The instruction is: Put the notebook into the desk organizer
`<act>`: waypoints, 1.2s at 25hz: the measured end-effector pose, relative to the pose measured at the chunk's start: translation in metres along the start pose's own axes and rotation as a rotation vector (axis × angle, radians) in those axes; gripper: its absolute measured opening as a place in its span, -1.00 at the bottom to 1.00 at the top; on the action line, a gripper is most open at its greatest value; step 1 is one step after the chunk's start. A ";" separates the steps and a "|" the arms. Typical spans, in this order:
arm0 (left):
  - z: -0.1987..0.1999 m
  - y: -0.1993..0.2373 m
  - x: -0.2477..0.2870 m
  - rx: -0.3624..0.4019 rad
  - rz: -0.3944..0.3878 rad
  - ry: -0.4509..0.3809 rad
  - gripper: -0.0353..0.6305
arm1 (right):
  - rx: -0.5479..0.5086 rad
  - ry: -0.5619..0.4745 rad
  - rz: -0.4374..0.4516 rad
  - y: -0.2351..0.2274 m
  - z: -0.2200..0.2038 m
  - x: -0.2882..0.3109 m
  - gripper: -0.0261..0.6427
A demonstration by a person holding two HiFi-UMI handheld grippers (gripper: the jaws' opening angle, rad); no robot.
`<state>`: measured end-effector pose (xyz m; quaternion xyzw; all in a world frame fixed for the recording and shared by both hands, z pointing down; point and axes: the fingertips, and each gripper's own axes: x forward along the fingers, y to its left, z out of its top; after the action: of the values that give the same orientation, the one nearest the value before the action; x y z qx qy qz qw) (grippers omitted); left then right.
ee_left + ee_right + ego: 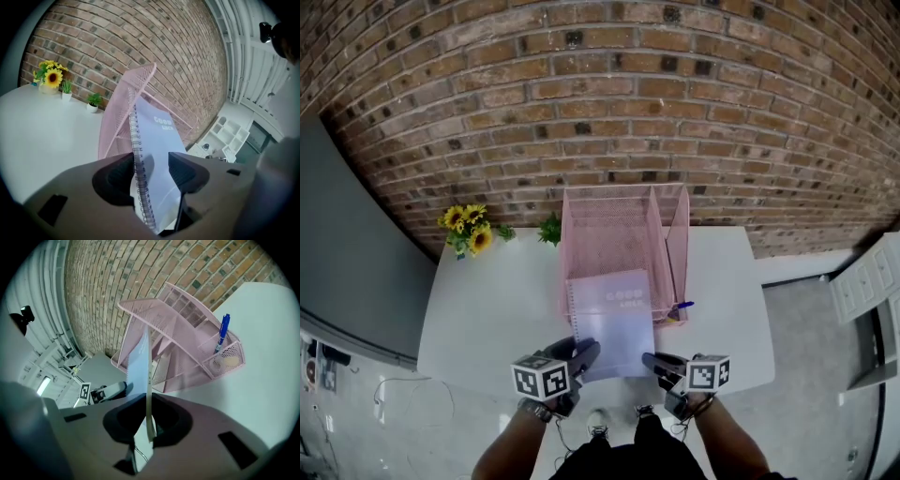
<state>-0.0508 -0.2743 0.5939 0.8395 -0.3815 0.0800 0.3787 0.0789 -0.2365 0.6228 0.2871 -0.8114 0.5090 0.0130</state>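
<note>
Left tool (151, 171): released; its jaws stand wide with the spiral edge of the notebook (612, 323) between them; neither pad presses on the cover.
Right tool (147, 416): clenched on the notebook's plain long edge, near the corner closest to the person; by the look of it the only grip at this moment.
Notebook: held tilted over the front of the white tabletop (502, 300); its far edge sits at the mouth of the pink mesh desk organizer (605, 234); not yet down in a slot, as far as the head view shows.
Swing risk: a one-sided pinch near a corner leaves the spiral side unsupported; the notebook could pivot or sag on that side and miss the slot.
Slip risk: the cover looks smooth and the bite is narrow; a push against any resistance could slide the edge out of the right tool.
Snag risk: the wire coil could catch on the mesh or on a divider; forcing it might bend pages.
Shove risk: the organizer looks light and unanchored; a skewed entry could push it back towards the brick wall or twist it.
Pen risk: the blue pen (682, 306) stands in the cup at the organizer's right front, near the right tool's path; a wide sweep could knock it.
Sunflowers (466, 228): well apart at the back left; unlikely to be touched.
</note>
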 end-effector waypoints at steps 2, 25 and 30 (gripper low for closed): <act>0.000 0.000 -0.003 0.011 -0.001 0.001 -0.24 | 0.027 -0.027 0.008 0.000 0.005 -0.002 -0.82; -0.026 -0.004 -0.023 -0.025 0.002 -0.012 -0.24 | 0.110 -0.192 -0.026 0.008 0.056 0.004 -0.82; -0.032 -0.005 -0.021 -0.026 0.003 0.007 -0.24 | 0.156 -0.207 -0.047 0.006 0.060 0.004 -0.82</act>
<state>-0.0567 -0.2373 0.6047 0.8336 -0.3824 0.0782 0.3908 0.0892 -0.2868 0.5903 0.3573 -0.7593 0.5378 -0.0810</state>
